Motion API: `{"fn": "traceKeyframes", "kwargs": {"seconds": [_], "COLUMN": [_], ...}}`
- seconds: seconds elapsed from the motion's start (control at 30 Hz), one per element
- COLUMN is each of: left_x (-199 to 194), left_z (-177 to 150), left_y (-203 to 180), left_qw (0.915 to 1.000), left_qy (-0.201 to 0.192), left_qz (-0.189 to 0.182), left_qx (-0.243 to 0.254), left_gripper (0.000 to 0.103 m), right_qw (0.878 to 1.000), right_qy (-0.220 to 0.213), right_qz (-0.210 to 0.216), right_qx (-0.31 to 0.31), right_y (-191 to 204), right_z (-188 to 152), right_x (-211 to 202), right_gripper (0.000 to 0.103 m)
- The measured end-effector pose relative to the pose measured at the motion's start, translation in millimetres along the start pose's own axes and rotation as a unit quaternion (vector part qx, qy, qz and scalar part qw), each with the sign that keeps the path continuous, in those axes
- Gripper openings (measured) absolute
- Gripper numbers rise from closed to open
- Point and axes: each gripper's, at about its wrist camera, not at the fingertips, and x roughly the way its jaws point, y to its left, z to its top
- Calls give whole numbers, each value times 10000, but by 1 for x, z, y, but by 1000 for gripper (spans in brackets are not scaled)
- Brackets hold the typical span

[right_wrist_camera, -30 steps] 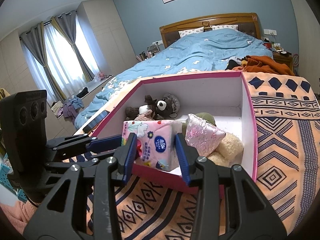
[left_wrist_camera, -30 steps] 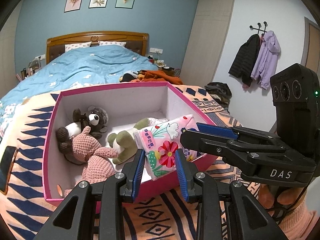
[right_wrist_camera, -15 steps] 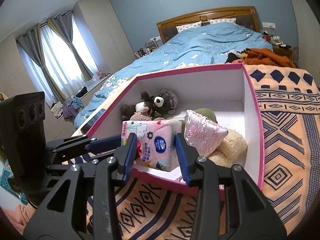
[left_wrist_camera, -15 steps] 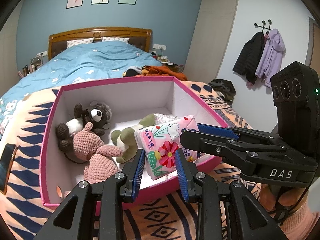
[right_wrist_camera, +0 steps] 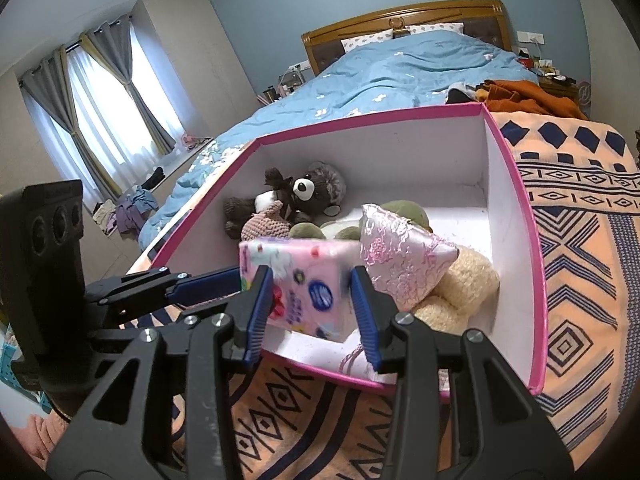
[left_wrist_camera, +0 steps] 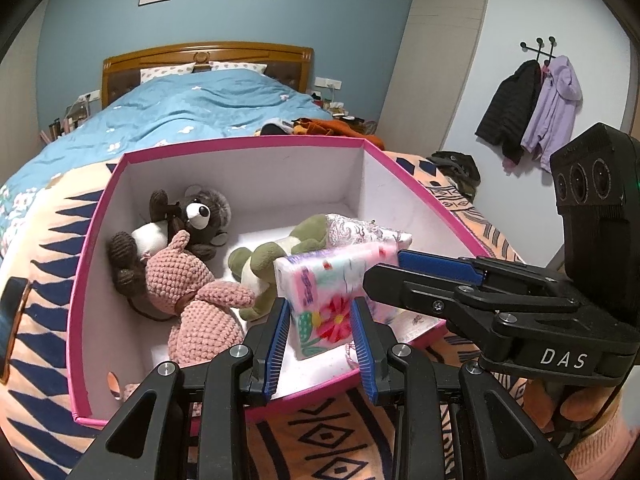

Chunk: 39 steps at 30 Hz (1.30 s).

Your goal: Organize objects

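Note:
A pink flowered tissue pack (left_wrist_camera: 324,300) is held from two sides over the near part of a pink-rimmed white box (left_wrist_camera: 244,144). My left gripper (left_wrist_camera: 322,328) is shut on its near end. My right gripper (right_wrist_camera: 310,300) is shut on the same pack (right_wrist_camera: 304,280), which looks motion-blurred. In the box lie a brown bear (left_wrist_camera: 188,220), a pink crocheted toy (left_wrist_camera: 188,292), a green plush (left_wrist_camera: 260,260), a pink brocade pouch (right_wrist_camera: 396,252) and a cream plush (right_wrist_camera: 460,288).
The box (right_wrist_camera: 516,208) sits on an orange and navy patterned blanket (right_wrist_camera: 580,240) at the foot of a bed with a blue duvet (left_wrist_camera: 192,108). A phone (left_wrist_camera: 12,320) lies at the left edge. Orange clothes (right_wrist_camera: 520,96) lie behind the box.
Both grippers have carried the tissue pack forward and down into the box's near part. The pack has tilted and is blurred now.

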Motion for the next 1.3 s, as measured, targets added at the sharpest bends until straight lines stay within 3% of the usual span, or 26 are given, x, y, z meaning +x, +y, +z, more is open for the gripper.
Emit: {"fn": "traceKeyframes", "kwargs": {"seconds": [0.1,0.27,0.5,0.63,0.83,1.07,1.3], "left_x": [0,-3,-24,-43,-63,-64,-64], "left_z": [0,-3,-14,-29,-47,-81,-102], "left_y": [1,5,-2,-7,0,9,11], "left_qw": [10000,9999,9987,9971,9956,9929,9913], "left_qy": [-19,-84,-397,-610,-727,-528,-324], "left_qz": [34,134,290,432,568,968,1138], "left_qx": [-1,-64,93,138,-139,-437,-569], "left_gripper": [35,50,79,92,92,92,92], "right_qw": [10000,10000,9993,9977,9924,9890,9918], "right_qy": [-10,-55,-276,-503,-761,-556,-388], "right_qz": [-20,-80,-184,-299,-764,-1116,-1035], "right_qx": [3,-8,-174,-328,-585,-797,-633], "right_y": [-1,-1,7,15,25,34,32], "right_z": [0,-2,-10,-23,-47,-89,-108], "right_x": [0,-4,-23,-41,-63,-60,-59], "right_gripper": [43,45,62,80,101,103,103]}}
